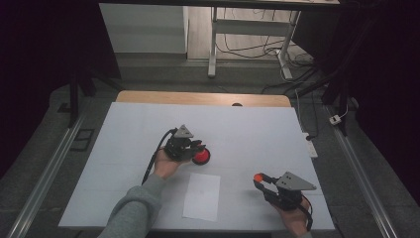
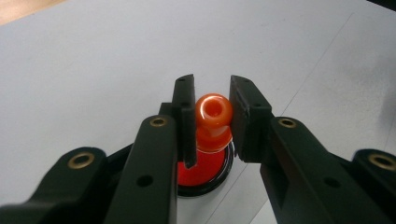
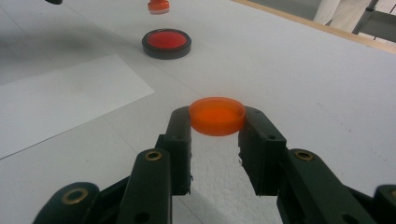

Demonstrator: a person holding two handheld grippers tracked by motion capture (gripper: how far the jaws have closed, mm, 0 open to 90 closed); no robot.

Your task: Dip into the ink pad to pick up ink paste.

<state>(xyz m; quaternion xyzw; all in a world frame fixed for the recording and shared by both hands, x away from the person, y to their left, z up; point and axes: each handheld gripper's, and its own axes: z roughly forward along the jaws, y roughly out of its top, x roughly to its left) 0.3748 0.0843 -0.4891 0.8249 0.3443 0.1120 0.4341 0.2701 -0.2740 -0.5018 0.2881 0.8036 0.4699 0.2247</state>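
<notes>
While the left hand-held gripper (image 2: 212, 119) clamps an orange stamp (image 2: 213, 122), the right (image 3: 217, 122) pinches its cap (image 3: 217, 115) — both closed.

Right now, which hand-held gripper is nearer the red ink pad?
Left. The left hand-held gripper holds the orange stamp directly over the red ink pad; the right hand-held gripper, gripping an orange cap, sits well off.

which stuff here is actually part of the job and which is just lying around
In the job:
- orange stamp, held in the left tool
- red ink pad under it
- orange cap, held in the right tool
- white paper sheet, likely for stamping

Lying about:
- floor cables
- desk frame
</notes>
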